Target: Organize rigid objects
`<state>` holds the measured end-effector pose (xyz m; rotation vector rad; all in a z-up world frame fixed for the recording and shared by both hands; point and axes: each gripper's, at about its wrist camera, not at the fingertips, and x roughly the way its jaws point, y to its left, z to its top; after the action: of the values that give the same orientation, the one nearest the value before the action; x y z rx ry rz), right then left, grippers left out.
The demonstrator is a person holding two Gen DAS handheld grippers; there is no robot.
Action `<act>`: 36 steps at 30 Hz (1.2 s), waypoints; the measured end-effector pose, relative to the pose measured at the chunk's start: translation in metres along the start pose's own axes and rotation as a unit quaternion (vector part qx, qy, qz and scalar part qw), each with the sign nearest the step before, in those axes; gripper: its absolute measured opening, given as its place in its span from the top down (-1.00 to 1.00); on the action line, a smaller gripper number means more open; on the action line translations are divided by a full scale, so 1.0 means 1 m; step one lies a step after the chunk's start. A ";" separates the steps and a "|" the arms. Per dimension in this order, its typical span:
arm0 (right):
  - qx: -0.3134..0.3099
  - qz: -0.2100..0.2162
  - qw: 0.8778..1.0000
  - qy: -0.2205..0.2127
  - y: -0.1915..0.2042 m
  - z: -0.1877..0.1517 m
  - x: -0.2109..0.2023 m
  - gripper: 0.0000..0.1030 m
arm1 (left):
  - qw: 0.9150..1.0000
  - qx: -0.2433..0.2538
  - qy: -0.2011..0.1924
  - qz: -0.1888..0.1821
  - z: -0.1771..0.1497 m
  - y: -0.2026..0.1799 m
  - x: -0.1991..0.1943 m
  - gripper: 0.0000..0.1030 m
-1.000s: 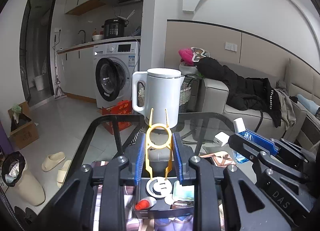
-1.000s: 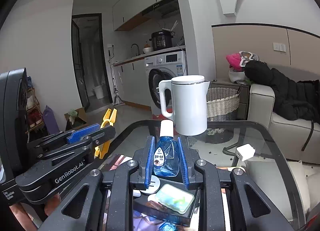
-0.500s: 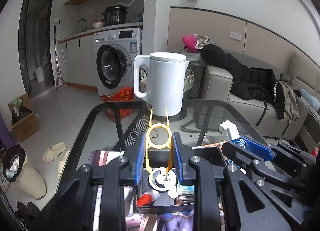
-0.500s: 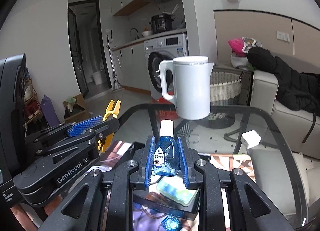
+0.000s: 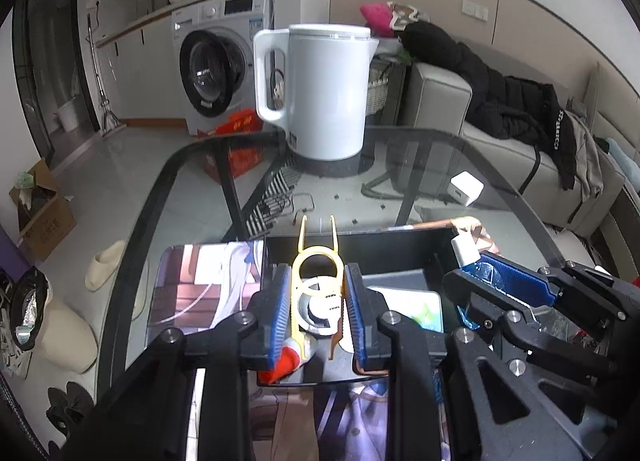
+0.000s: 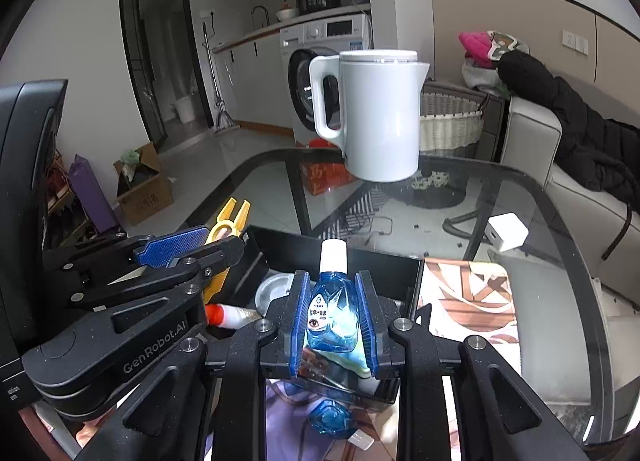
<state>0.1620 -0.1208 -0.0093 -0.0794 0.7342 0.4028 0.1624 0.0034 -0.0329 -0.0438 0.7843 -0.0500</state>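
My left gripper (image 5: 317, 301) is shut on a yellow plastic clip tool (image 5: 317, 265), held over the black storage box (image 5: 360, 253). My right gripper (image 6: 332, 309) is shut on a blue eye-drop bottle (image 6: 330, 315) with a white cap, also over the box (image 6: 376, 261). In the box lie a red-capped tube (image 5: 286, 361), a white round disc (image 5: 320, 307) and a green-white flat case (image 5: 416, 311). The right gripper with the bottle shows at the right of the left wrist view (image 5: 504, 281). The left gripper with the clip shows at the left of the right wrist view (image 6: 188, 245).
The box sits on a printed mat (image 5: 200, 289) on a glass table (image 5: 400, 165). A white kettle (image 5: 326, 89) stands at the far side. A white charger (image 5: 466, 189) lies at the right. Another blue bottle (image 6: 330, 419) lies on the mat in front of the box.
Both grippers have tipped downward and lowered toward the box, each still holding its object. The box contents now sit closer under the fingers.
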 end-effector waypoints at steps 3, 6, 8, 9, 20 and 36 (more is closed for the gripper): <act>-0.002 -0.001 1.000 0.026 -0.001 -0.003 0.010 0.56 | 1.000 0.006 0.022 0.002 -0.002 -0.003 0.007 0.53; -0.001 0.001 0.999 0.046 -0.001 -0.007 0.017 0.56 | 0.999 0.006 0.038 -0.007 -0.003 -0.004 0.011 0.53; -0.002 0.000 0.998 0.058 -0.003 -0.009 0.022 0.56 | 0.999 0.007 0.052 -0.007 -0.004 -0.004 0.015 0.53; 0.000 0.000 0.998 0.065 -0.004 -0.011 0.026 0.56 | 0.998 0.009 0.057 -0.006 -0.006 -0.005 0.017 0.53; 0.005 -0.001 0.993 0.115 -0.009 -0.022 0.044 0.56 | 0.994 0.013 0.111 -0.022 -0.014 -0.006 0.031 0.53; -0.004 0.018 0.994 0.106 -0.012 -0.026 0.013 0.55 | 0.995 0.044 0.081 -0.048 -0.019 -0.006 -0.001 0.00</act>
<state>0.1588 -0.1327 -0.0377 -0.1179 0.9440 0.4352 0.1480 -0.0031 -0.0449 0.0063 0.9415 -0.1820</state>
